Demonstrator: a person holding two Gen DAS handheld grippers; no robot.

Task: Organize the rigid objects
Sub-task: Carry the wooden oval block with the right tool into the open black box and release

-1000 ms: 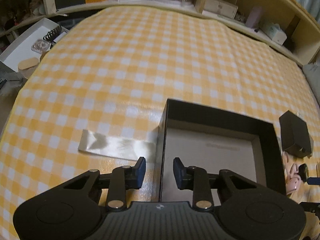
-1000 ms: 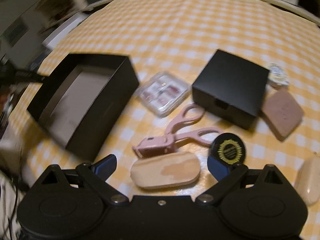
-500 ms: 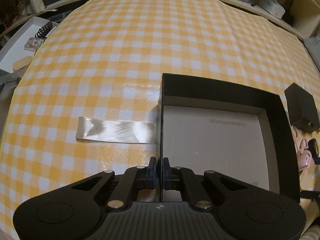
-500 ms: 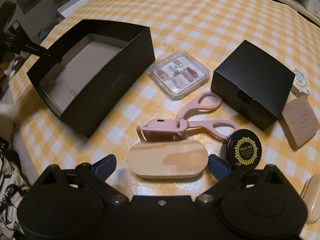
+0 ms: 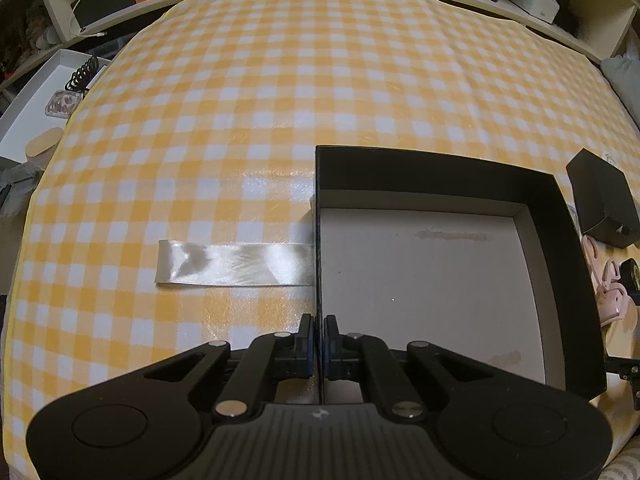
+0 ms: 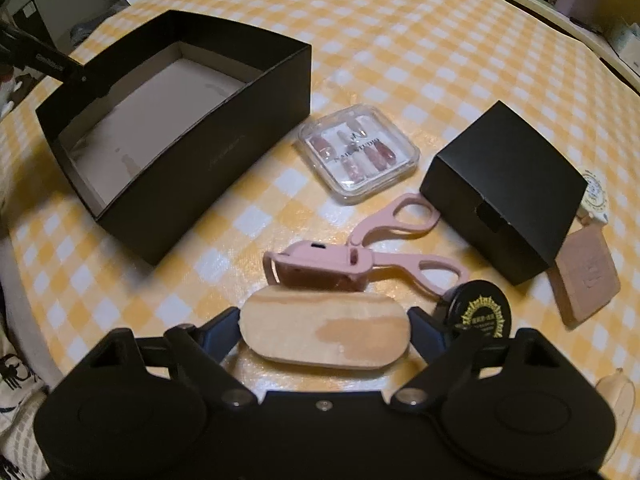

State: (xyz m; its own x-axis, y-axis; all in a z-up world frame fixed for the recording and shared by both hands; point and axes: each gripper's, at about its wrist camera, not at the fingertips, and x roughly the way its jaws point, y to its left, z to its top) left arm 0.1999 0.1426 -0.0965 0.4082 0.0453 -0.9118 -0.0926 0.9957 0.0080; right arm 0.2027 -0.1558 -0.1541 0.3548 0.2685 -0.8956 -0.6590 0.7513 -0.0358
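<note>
- On the yellow checked tablecloth, the left gripper has pinched the near wall of the big open black box; a second ago its jaws stood apart on either side of that wall, and now they are shut tight on it
- That means the box is held steady, so things can go in without it sliding
- The box is empty inside, just a pale floor
- The right gripper has its jaws wide, and they have just been closing in on the wooden oval case; the blue pads sit right at its two ends, but I cannot tell if they press it yet
- I think the wooden case is the first thing to go in the box
- The pink eyelash curler touches the far side of the case, and the round black tin is just beside the right pad, so a lift could bump them
- The clear nail box, the small black box and the pink flat compact lie further off
- A shiny ribbon strip lies flat on the cloth, out to the left of the box
- Between the case and the big box the cloth is bare, so there is room to carry it over the near wall
</note>
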